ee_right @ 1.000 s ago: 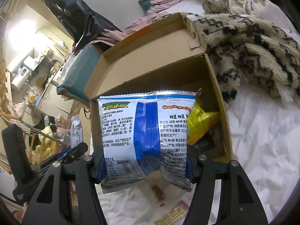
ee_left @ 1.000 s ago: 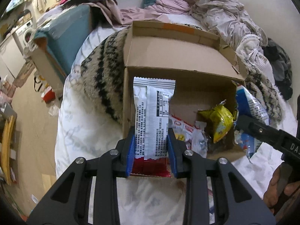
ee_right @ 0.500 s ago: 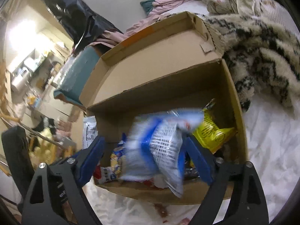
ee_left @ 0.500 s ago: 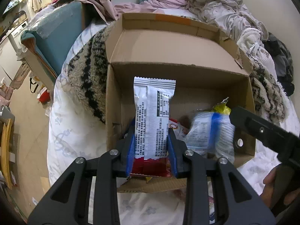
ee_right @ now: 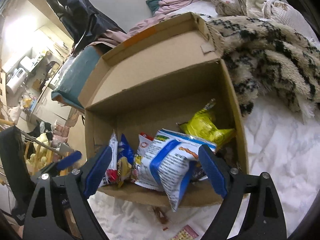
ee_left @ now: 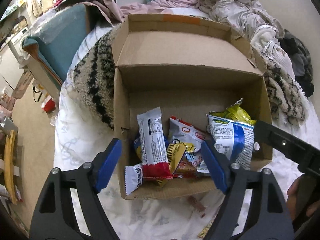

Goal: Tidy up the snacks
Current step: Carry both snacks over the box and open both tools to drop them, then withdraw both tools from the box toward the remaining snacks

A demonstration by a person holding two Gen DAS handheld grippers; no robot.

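Blue pads on my left gripper (ee_left: 161, 165) are spreading apart at this moment, and nothing is pinched between them; the grey-and-red snack bar (ee_left: 153, 142) lies free below, leaning on the other packets inside the cardboard box (ee_left: 120, 108). My right gripper (ee_right: 155, 171) stands wide, its pads clear of everything. Between and beyond them, in the right wrist view, the blue-and-white snack bag (ee_right: 170, 164) rests in the box with its lower end drooping over the near wall. In the left wrist view that same bag (ee_left: 230, 138) sits at the right side of the box, just in front of the yellow packet (ee_left: 238, 113), and a black finger of my right gripper (ee_left: 284, 144) crosses above the box's right corner.

Between the bar and the bag I see a white packet with red print (ee_left: 184, 134) and a yellow-and-black wrapper (ee_left: 176, 150), all heaped toward the near half of the box. Its lid flap (ee_left: 180, 48) stands open at the far side. The box sits on a white bedsheet (ee_left: 80, 140), touching a fuzzy cream-and-black blanket (ee_left: 96, 80) behind it. A small brown snack stick (ee_left: 197, 204) lies on the sheet just outside the near wall. Crumpled clothes (ee_left: 230, 6) are piled well beyond.
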